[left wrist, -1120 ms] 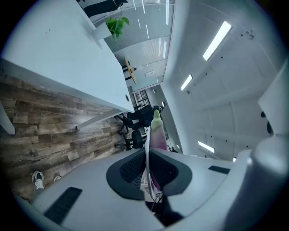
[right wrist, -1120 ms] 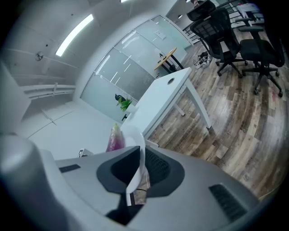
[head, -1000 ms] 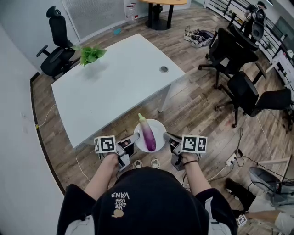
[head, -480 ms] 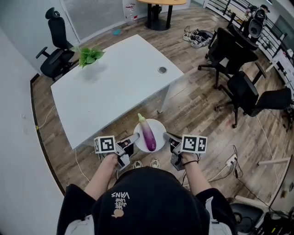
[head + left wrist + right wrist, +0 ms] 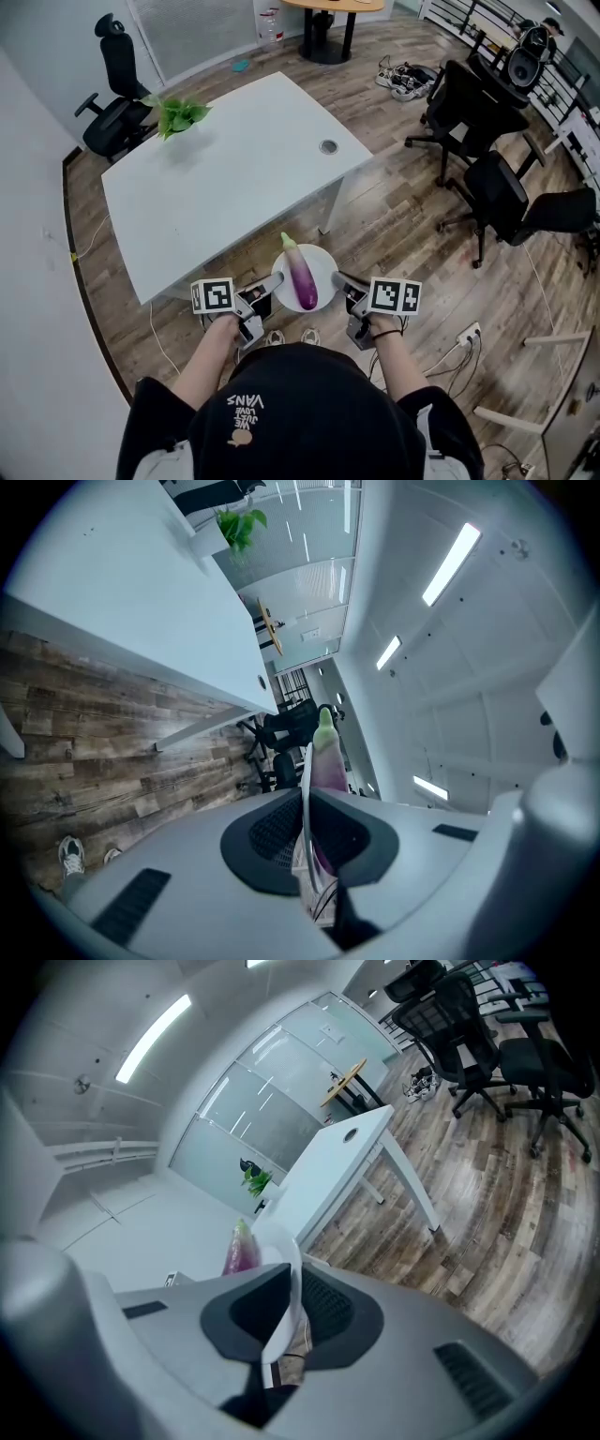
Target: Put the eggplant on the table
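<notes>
We find the eggplant [image 5: 302, 278] lying on a white plate [image 5: 322, 256], its green stem end pointing toward the table [image 5: 225, 178]. The plate is held in the air over the wood floor [image 5: 403, 216], just short of the table's near edge and not touching it. The left gripper [image 5: 272, 281] is clamped on the plate's left rim; its own view shows the thin rim pinched between the dark pads. The right gripper [image 5: 339, 278] is clamped on the opposite rim in the same manner, as its own view confirms. We note that the white table carries a plant [image 5: 178, 114] at its far left corner. Black chairs [image 5: 487, 141] stand well apart to the right.
</notes>
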